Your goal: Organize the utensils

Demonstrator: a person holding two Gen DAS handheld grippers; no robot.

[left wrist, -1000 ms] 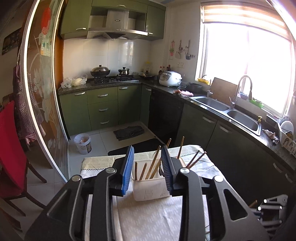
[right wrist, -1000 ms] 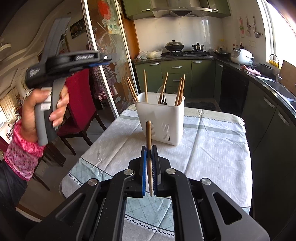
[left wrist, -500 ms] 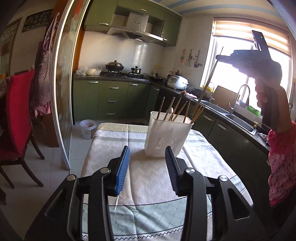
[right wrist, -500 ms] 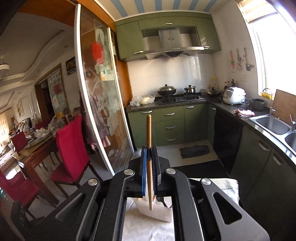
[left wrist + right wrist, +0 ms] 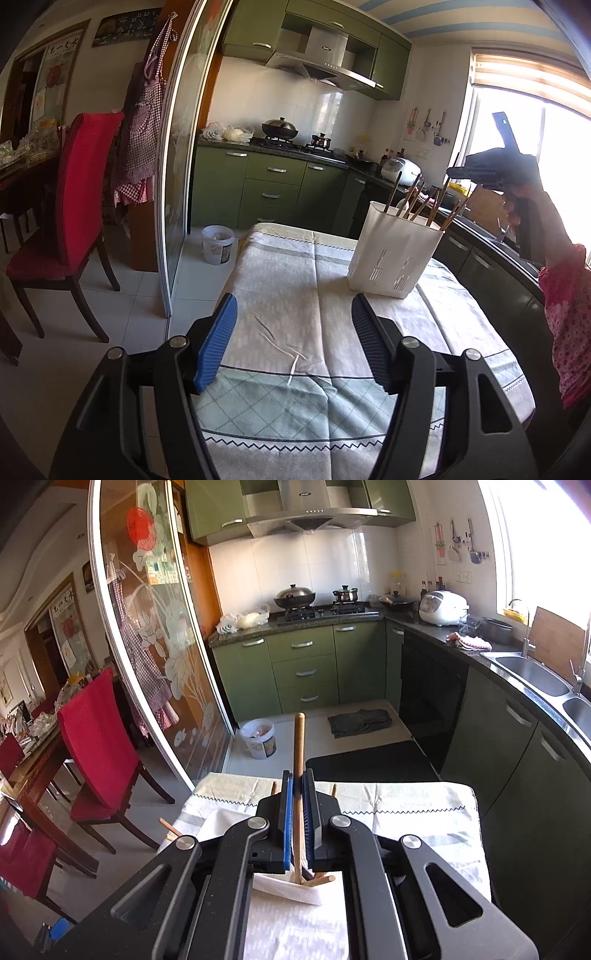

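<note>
A white slotted utensil holder (image 5: 395, 254) stands on the clothed table (image 5: 295, 280) with several wooden chopsticks (image 5: 417, 203) leaning in it. My left gripper (image 5: 293, 339) hangs low over the table's near half, well short of the holder. Its jaws are opening and nothing is between them. A hand holds my right gripper (image 5: 455, 171) just above the holder's right side. In the right wrist view that gripper (image 5: 299, 805) is shut on one upright wooden chopstick (image 5: 298, 753), whose lower end reaches down among the sticks in the holder (image 5: 288, 888) right beneath the jaws.
A sliding glass door (image 5: 177, 184) runs along the table's left side, with a red chair (image 5: 74, 192) beyond it. A small white bucket (image 5: 260, 738) and a dark mat (image 5: 360, 722) lie on the kitchen floor. Green cabinets and a sink (image 5: 532, 672) line the right.
My left gripper has pulled back from the holder and sunk toward the table, its jaws spreading wider. My right gripper has carried the chopstick up and forward until it is over the holder.
</note>
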